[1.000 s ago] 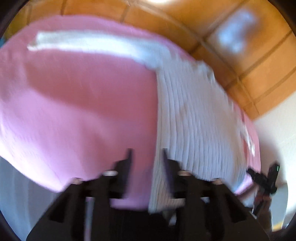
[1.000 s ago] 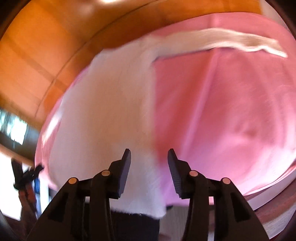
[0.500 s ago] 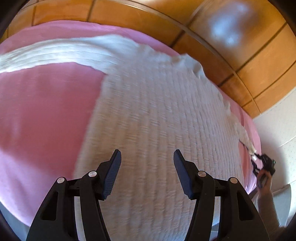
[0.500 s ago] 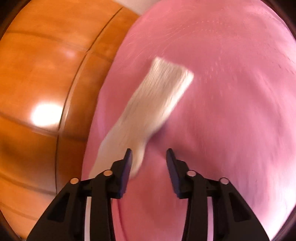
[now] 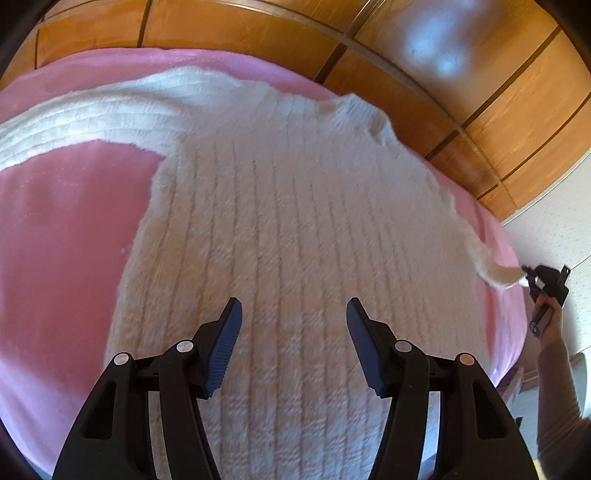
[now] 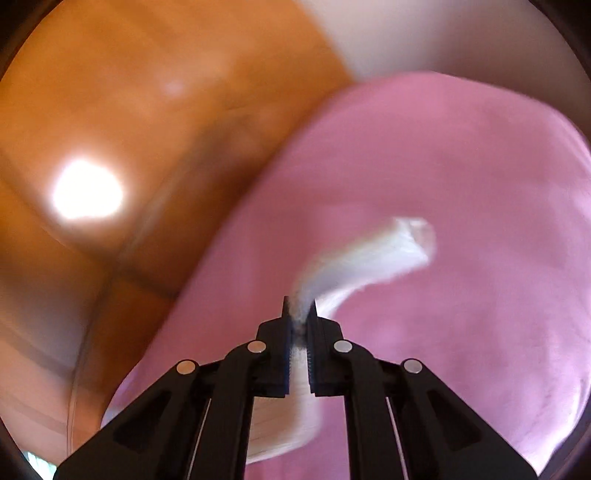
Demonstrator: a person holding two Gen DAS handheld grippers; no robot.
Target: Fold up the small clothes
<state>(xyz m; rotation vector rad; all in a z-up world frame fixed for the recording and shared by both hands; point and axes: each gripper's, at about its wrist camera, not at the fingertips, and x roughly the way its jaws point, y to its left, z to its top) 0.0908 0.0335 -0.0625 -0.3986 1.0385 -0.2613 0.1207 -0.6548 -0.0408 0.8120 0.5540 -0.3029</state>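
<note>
White ribbed sweater (image 5: 295, 229) spread flat on pink bedcover (image 5: 62, 236), one sleeve trailing left, cut off by frame edge. Left gripper (image 5: 294, 347) angled down over sweater body, fingers apart, gripping nothing. Right gripper (image 6: 300, 332) just clamped shut, pinching other sleeve's cuff (image 6: 369, 258), lifted off cover. Right hand (image 5: 550, 325) partly visible at far right. Right wrist view badly blurred.

Glossy wooden panels (image 5: 258, 33), white wall (image 5: 554, 221)
</note>
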